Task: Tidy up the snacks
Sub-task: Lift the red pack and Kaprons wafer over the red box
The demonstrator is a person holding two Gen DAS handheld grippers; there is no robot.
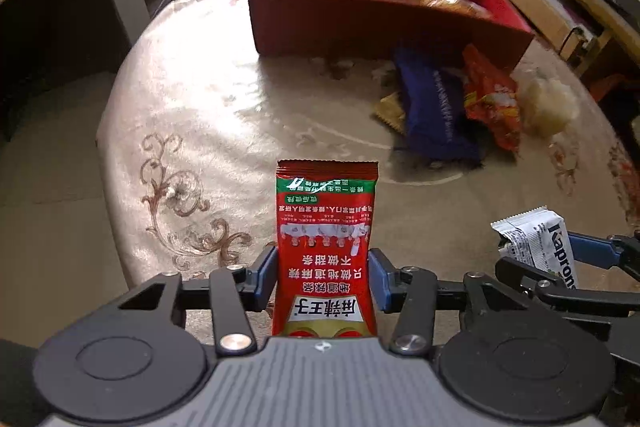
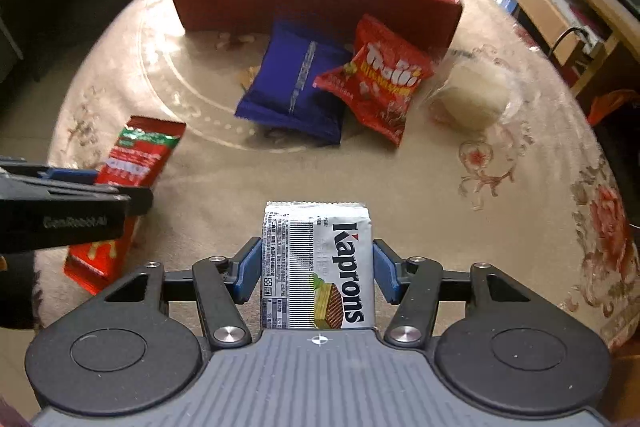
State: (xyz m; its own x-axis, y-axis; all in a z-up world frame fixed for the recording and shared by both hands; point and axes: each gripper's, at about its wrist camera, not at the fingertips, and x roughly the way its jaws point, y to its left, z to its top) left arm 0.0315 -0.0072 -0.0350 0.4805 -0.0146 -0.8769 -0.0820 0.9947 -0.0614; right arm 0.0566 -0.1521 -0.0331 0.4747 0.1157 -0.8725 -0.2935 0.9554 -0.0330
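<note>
the round tabletop (image 2: 280,171), under a cream floral cloth, drops off in a curved edge at left and right in both views; a dark counter stands beyond the left edge and wooden shelving beyond the right. a wide bare stretch of cloth lies left of centre, between the near edge and the red box (image 2: 320,7).

the red box stands at the far side, open on top, with a bagged snack inside at its right end. just before its front wall lies a cluster: a blue packet (image 2: 292,87), a red trolli bag (image 2: 380,79) overlapping the blue one's right side, and a clear bag of pale contents (image 2: 472,99) slightly apart to the right.

both tools tilt steeply down over the near cloth, side by side and close together. the left hand-held gripper (image 1: 326,277) is clamped on a red chinese-lettered snack packet (image 1: 326,227), blue pads pressing both long edges, the packet pointing away. the right hand-held gripper (image 2: 318,269) is clamped likewise on a white kaprons wafer pack (image 2: 318,259).
</note>
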